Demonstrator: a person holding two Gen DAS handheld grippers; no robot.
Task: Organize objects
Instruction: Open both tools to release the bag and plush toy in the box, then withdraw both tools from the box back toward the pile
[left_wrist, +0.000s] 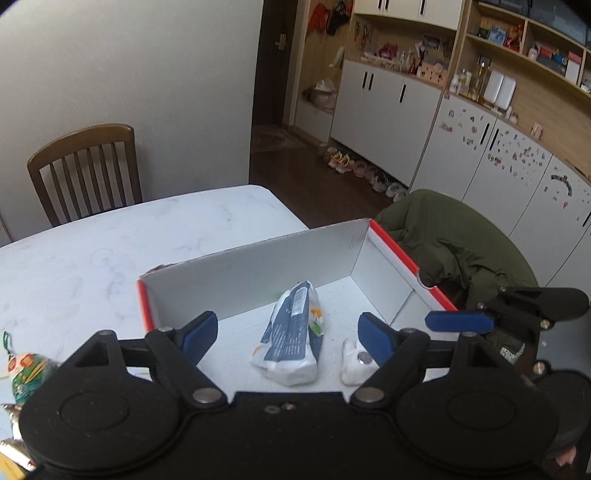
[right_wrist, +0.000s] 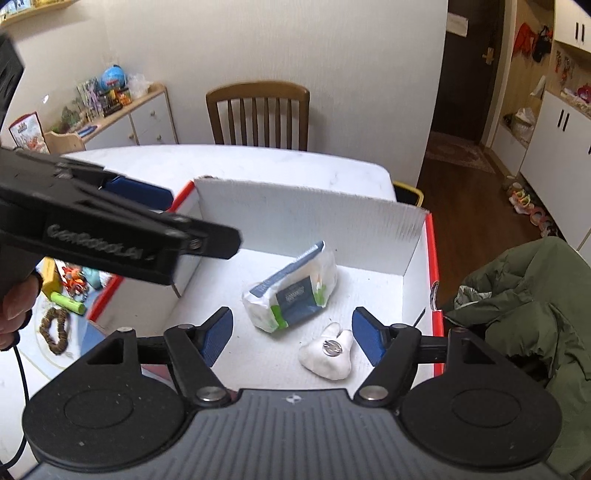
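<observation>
Blue pads (right_wrist: 218, 334) of the right gripper (right_wrist: 291, 338) are sitting wide apart with nothing between them, hovering over the near part of the open box (right_wrist: 413, 243). Just ahead and a touch right of centre, the small white plush (right_wrist: 327, 354) is lying flat on the box floor, metal button facing up, its two ears pointing away from the camera. Its long axis is running roughly forward, so the spread fingers look set to straddle it from the sides.

Further in, the tissue pack (right_wrist: 291, 295) is lying on a slant, near the plush but not touching it.

Over on the other side, the left gripper (left_wrist: 286, 338) is also hanging open and empty above the same box (left_wrist: 258, 280), with the tissue pack (left_wrist: 293, 336) dead centre between its fingers and running lengthwise away from it. The plush (left_wrist: 354, 363) is tucked right by that gripper's right-hand pad (left_wrist: 375, 338).

Outside the box, loose bits are waiting on the table (right_wrist: 258, 158): a green tube (right_wrist: 66, 302) and a brown beaded loop (right_wrist: 55, 330).

My call: the right gripper is nearer to the plush, the left to the pack.
</observation>
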